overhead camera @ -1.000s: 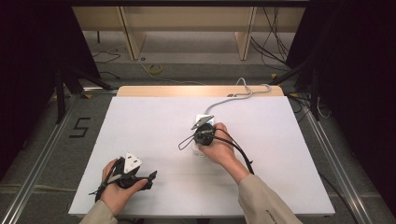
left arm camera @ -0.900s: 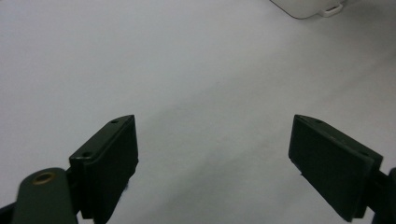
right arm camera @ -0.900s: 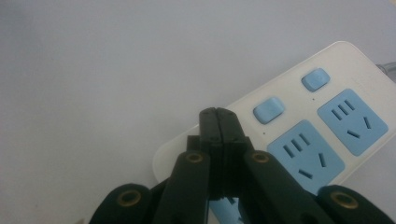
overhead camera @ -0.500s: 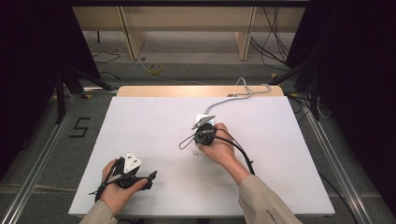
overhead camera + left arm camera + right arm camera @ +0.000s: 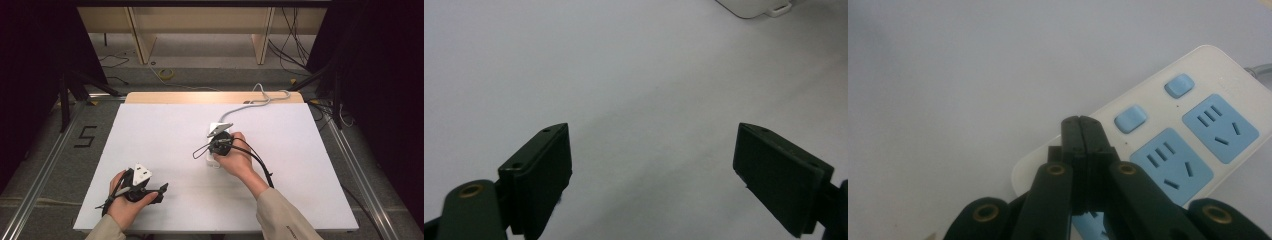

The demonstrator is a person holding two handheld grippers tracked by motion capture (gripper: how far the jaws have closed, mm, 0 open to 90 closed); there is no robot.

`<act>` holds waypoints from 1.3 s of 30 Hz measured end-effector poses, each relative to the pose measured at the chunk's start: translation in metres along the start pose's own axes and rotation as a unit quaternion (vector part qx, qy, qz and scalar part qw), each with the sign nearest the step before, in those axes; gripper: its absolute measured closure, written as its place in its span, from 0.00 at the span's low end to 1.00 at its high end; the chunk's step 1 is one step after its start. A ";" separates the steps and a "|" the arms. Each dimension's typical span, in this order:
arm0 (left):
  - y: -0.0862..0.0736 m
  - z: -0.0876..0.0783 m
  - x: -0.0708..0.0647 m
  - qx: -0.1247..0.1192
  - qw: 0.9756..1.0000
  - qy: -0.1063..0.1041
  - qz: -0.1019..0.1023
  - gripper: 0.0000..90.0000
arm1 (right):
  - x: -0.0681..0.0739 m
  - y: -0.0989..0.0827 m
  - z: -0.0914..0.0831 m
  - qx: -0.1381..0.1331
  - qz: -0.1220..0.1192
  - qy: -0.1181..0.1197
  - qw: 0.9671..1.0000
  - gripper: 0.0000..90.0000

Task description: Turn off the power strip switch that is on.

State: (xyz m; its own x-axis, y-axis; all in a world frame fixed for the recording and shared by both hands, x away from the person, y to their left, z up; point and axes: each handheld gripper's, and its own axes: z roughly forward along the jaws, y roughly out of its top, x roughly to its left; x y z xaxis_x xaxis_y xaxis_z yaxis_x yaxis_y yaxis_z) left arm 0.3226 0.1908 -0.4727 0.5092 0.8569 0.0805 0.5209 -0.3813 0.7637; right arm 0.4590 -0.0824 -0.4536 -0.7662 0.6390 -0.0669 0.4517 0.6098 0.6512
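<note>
A white power strip (image 5: 1198, 115) with blue sockets and two blue switch buttons (image 5: 1130, 118) lies on the white table (image 5: 165, 140); its grey cable (image 5: 255, 100) runs to the far edge. My right gripper (image 5: 1082, 122) is shut with nothing between its jaws, its tips over the strip's edge beside the nearer button; touching or not I cannot tell. In the high view the right gripper (image 5: 218, 147) covers most of the power strip (image 5: 216, 127). My left gripper (image 5: 161, 192) rests near the table's front left, open and empty, and its own view shows the left gripper (image 5: 651, 165) over bare table.
A corner of the power strip (image 5: 754, 7) shows at the top of the left gripper view. Metal rails run along both table sides, with floor cables and wooden furniture legs beyond the far edge. Dark curtains stand left and right.
</note>
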 end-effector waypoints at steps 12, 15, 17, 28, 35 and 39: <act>0.000 0.000 0.000 0.000 1.000 0.000 0.000 0.17 | -0.003 -0.002 -0.009 -0.006 -0.003 -0.001 1.000 1.00; 0.000 0.000 0.000 0.000 1.000 0.001 -0.001 0.17 | -0.005 -0.005 -0.013 -0.012 -0.004 -0.002 1.000 1.00; 0.000 0.000 0.001 0.000 1.000 0.001 0.000 0.17 | -0.009 -0.009 -0.018 -0.017 -0.002 -0.003 1.000 0.98; 0.000 0.000 -0.001 0.001 1.000 0.000 -0.001 0.17 | -0.018 -0.023 -0.038 -0.028 0.005 -0.008 1.000 0.95; 0.000 0.001 -0.001 0.001 1.000 0.000 -0.001 0.17 | -0.028 -0.039 -0.050 -0.025 0.013 -0.016 0.999 0.91; 0.000 0.001 -0.001 0.002 1.000 0.000 -0.001 0.17 | -0.030 -0.045 -0.054 -0.026 0.018 -0.016 0.999 0.88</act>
State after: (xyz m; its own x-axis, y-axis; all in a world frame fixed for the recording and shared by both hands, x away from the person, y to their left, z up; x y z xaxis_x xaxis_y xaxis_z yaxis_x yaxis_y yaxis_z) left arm 0.3226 0.1898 -0.4738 0.5084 0.8575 0.0786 0.5242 -0.3807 0.7618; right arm 0.4376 -0.1543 -0.4402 -0.7346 0.6752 -0.0667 0.4535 0.5617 0.6920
